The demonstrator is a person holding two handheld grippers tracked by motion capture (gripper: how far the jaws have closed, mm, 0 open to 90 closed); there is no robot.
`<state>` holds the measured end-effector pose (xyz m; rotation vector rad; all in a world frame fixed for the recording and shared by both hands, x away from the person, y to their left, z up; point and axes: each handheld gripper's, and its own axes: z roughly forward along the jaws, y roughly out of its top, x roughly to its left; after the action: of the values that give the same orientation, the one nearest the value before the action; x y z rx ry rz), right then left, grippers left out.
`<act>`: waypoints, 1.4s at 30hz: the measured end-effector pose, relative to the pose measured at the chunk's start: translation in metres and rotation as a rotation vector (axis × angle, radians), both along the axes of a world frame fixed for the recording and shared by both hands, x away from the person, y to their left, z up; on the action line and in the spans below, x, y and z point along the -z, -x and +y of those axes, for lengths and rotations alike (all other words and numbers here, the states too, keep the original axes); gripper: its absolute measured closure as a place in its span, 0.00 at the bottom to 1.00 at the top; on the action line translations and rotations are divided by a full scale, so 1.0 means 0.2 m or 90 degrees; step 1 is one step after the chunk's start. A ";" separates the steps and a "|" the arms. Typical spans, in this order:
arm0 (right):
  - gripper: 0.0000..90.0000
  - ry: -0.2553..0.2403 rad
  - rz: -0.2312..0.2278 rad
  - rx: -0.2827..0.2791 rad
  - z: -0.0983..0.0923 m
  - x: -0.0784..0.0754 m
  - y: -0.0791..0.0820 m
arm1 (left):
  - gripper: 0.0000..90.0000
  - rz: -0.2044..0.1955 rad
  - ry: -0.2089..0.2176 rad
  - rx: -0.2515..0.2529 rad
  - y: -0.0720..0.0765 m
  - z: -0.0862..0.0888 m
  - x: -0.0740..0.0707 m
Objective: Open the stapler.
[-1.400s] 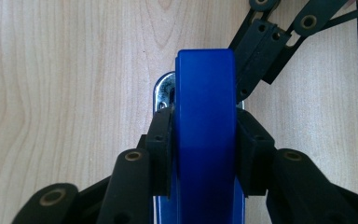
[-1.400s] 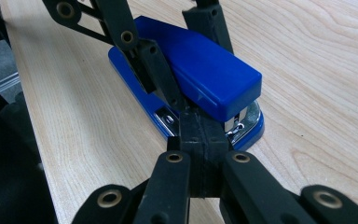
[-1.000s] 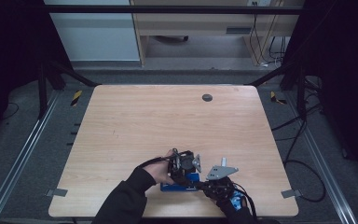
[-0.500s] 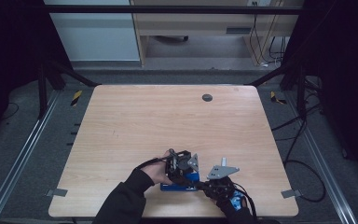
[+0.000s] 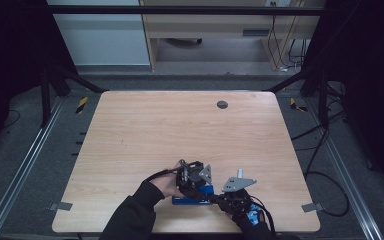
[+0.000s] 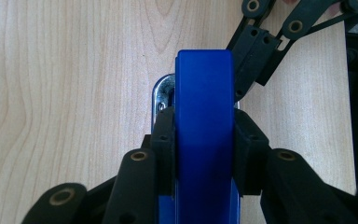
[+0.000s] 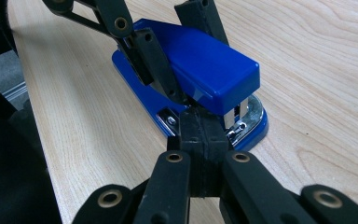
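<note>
Pale wooden table (image 5: 145, 135), lower middle of the high view: a blue stapler (image 5: 192, 200) lies near the front edge. The left gripper (image 6: 204, 140) clamps the stapler's glossy blue top from both sides. The right gripper (image 7: 203, 133), jaws pressed together, noses under its chrome front end. Likely step: steadying the stapler; next, probably prying its top up gently.
</note>
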<state>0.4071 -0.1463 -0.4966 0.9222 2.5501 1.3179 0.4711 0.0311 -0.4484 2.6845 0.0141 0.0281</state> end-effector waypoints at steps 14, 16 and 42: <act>1.00 0.024 -0.017 -0.002 0.00 -0.01 0.00 | 0.70 -0.005 -0.059 0.010 -0.01 -0.06 -0.01; 1.00 0.025 -0.018 -0.004 0.00 -0.01 0.00 | 0.70 -0.003 -0.069 0.011 -0.01 -0.07 -0.02; 1.00 0.002 0.001 0.000 0.00 0.00 0.00 | 0.73 -0.006 -0.037 0.003 0.00 -0.04 -0.02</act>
<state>0.4076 -0.1472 -0.4964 0.9242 2.5520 1.3137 0.4707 0.0238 -0.4453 2.7430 0.0034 0.0399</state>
